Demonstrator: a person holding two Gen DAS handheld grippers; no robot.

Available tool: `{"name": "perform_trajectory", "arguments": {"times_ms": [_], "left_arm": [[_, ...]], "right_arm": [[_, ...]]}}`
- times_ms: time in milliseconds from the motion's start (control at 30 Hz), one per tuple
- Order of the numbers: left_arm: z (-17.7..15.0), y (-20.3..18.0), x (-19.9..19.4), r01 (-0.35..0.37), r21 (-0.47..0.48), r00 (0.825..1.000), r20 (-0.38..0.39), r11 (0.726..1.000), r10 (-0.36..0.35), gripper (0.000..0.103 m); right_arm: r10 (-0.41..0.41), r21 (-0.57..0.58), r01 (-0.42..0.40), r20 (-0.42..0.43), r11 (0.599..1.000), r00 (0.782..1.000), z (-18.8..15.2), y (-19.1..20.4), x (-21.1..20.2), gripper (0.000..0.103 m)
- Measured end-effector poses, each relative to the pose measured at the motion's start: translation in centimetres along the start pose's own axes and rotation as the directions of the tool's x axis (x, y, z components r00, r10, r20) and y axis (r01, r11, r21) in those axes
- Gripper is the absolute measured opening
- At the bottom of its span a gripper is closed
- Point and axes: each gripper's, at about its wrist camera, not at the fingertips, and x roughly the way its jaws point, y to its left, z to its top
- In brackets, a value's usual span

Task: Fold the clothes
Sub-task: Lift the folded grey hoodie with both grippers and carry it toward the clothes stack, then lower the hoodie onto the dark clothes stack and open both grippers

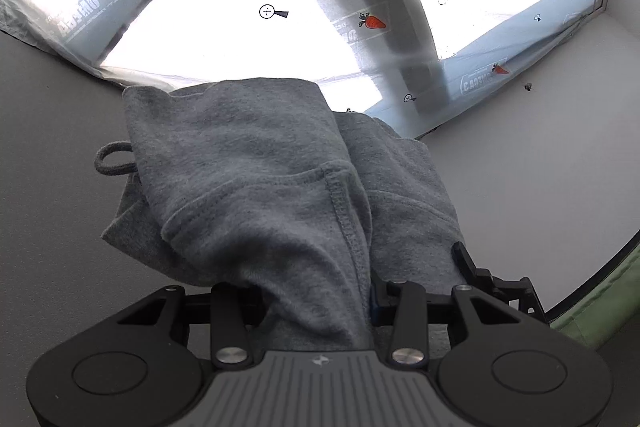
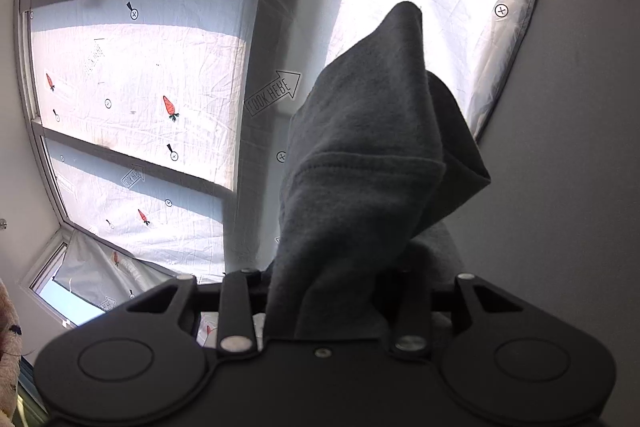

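Holding the grey garment point(image 1: 256, 171) aloft, your left gripper point(image 1: 320, 303) and right gripper point(image 2: 340, 307) both pinch bunched fabric; no fold looks finished yet.

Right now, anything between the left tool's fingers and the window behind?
Only the grey garment: it runs out of the left tool, bunched, with a cord loop at its side, covering the stretch up to the curtained window. Shown in the left wrist view.
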Motion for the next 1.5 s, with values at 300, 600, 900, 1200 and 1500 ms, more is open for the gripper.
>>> {"name": "perform_trajectory", "arguments": {"times_ms": [300,600,900,1200,1500], "left_arm": [[-3.0,-9.4,8.9,0.074,0.104,0.997,0.021,0.992,-0.077,0.043],[-6.0,-18.8,23.0,0.099,0.144,0.994,0.022,0.985,-0.103,0.043],[-0.8,-24.9,39.3,0.162,0.316,0.985,-0.112,0.935,-0.133,0.043],[6.4,-28.4,54.5,0.272,0.484,0.955,-0.241,0.832,-0.173,0.043],[6.8,-21.6,66.4,-0.023,0.61,0.979,-0.148,0.792,0.142,0.056]], "right_arm": [[0.122,0.006,-0.123,0.109,0.992,0.987,8.3,-1.5,-9.8,0.04],[0.171,0.008,-0.174,0.158,0.985,0.973,21.2,-4.2,-19.7,0.04],[0.279,0.012,-0.302,0.349,0.953,0.895,30.8,-9.5,-23.2,0.04],[0.313,-0.102,-0.306,0.52,0.947,0.795,39.9,-13.0,-21.5,0.04],[-0.314,-0.121,0.499,0.647,0.858,0.695,39.8,-12.9,-21.2,0.052]]}}
